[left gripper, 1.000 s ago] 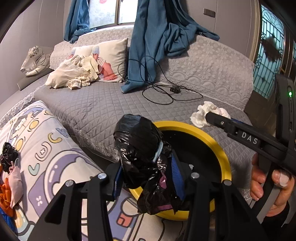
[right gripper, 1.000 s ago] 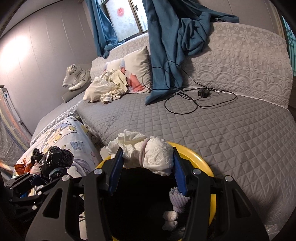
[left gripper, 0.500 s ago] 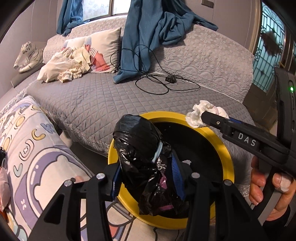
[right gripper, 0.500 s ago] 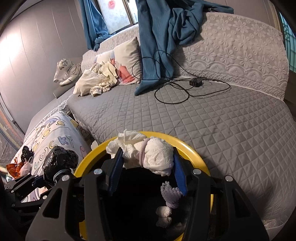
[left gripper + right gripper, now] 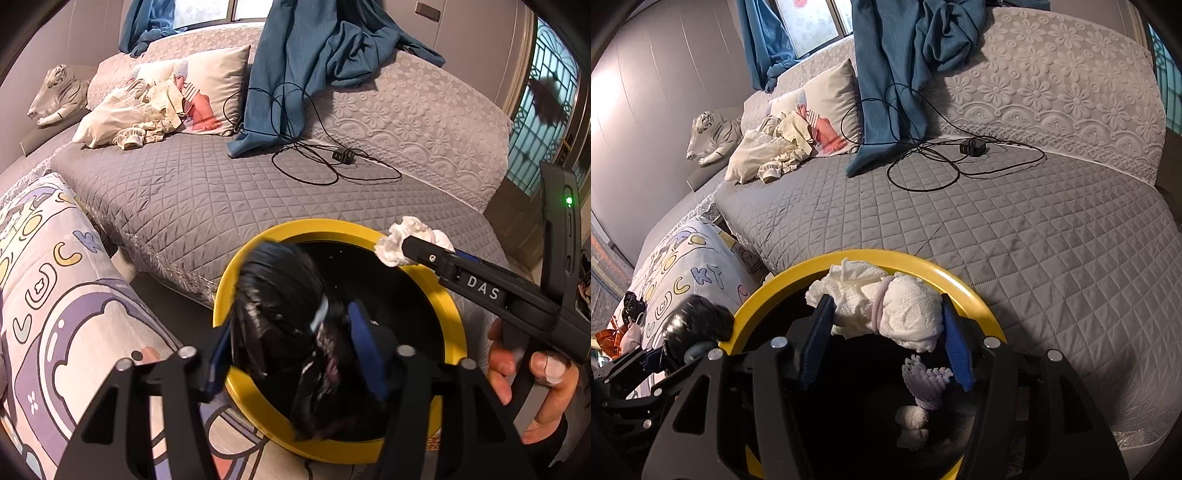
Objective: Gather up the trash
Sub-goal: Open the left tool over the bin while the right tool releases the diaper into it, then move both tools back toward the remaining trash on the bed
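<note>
My left gripper [image 5: 291, 332] is shut on a crumpled black plastic bag [image 5: 284, 302] and holds it over the left part of a yellow-rimmed bin [image 5: 448, 314]. My right gripper [image 5: 886, 328] is shut on a white tissue wad [image 5: 886, 306] over the same bin [image 5: 979, 306]. In the left wrist view the right gripper [image 5: 413, 245] and its tissue [image 5: 402, 234] hang over the bin's far right rim. In the right wrist view the black bag [image 5: 696, 325] sits at the bin's left rim. Tissue scraps [image 5: 923, 391] lie inside the bin.
A grey quilted bed [image 5: 207, 195] lies behind the bin, with a black cable and charger [image 5: 343, 157], a blue curtain [image 5: 295, 62], a pillow and clothes [image 5: 147, 110]. A cartoon-print cushion [image 5: 55, 295] is on the left, with more trash [image 5: 620, 328] on it.
My left gripper has carried the black bag to the right, from beside the bin's left rim to over its opening. My right gripper has kept the tissue over the bin.
</note>
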Available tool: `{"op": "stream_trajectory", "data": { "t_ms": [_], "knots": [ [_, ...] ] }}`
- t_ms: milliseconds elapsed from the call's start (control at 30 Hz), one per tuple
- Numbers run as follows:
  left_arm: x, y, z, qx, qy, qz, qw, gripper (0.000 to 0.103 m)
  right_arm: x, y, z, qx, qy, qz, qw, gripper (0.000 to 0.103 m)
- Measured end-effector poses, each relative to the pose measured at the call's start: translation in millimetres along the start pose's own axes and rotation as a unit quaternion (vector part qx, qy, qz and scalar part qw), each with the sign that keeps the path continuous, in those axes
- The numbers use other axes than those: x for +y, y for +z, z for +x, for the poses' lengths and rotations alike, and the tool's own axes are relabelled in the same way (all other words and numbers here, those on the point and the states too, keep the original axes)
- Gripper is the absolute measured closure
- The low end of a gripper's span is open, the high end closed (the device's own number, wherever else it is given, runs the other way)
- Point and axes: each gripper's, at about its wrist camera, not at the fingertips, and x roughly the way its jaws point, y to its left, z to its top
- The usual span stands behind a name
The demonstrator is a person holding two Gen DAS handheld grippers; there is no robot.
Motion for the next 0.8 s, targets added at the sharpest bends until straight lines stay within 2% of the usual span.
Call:
{"op": "stream_trajectory", "data": {
  "t_ms": [100,400,800],
  "knots": [
    [1.7,0.7,-3.2,-0.006,-0.007,-0.006,0.9999,0.036,-0.9,0.7,-1.8,-0.002,-0.001,0.004,1.0,0.043],
    [14.9,1.7,-17.0,-0.019,0.0,-0.021,0.9996,0.036,-2.4,4.4,-9.0,-0.011,0.001,0.008,1.0,0.043],
    [59.8,-2.3,-70.4,-0.064,0.039,-0.053,0.9957,0.036,34.6,11.0,-27.8,-0.031,0.026,-0.028,0.999,0.043]
  ]
}}
